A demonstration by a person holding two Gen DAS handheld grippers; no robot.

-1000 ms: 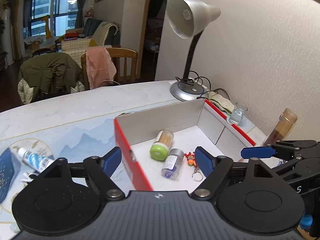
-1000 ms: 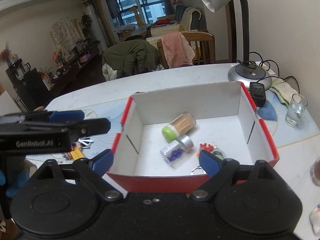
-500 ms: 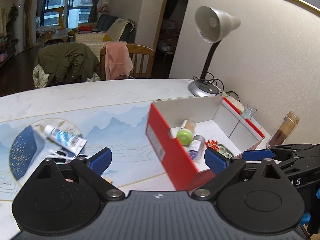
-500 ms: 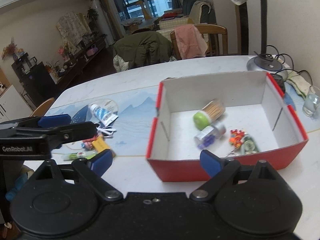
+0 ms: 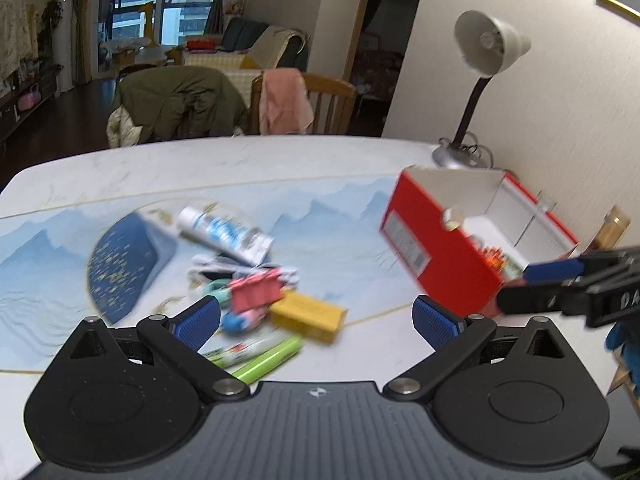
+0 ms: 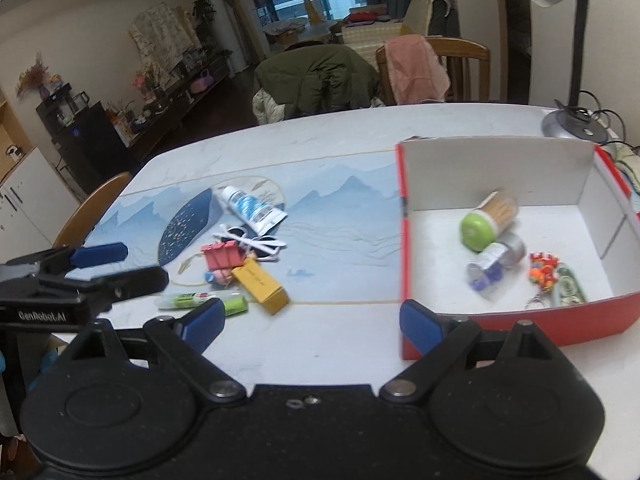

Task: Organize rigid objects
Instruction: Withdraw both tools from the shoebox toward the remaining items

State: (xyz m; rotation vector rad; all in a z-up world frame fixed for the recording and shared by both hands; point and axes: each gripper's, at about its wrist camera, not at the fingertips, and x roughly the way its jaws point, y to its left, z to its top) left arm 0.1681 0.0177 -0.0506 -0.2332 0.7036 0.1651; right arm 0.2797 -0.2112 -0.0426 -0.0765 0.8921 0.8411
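Both claws hang released and empty, the left gripper [image 5: 316,318] low in frame over the loose pile, its yellow box [image 5: 307,315] between the spread jaws, the right gripper [image 6: 310,320] beside the red box [image 6: 520,326].

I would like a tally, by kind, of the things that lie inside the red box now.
Toothpick jar with green lid: 1
Small clear bottle with silver cap: 1
Orange keychain charm: 1
Flat green tag beside it: 1
Total in the red box: 4
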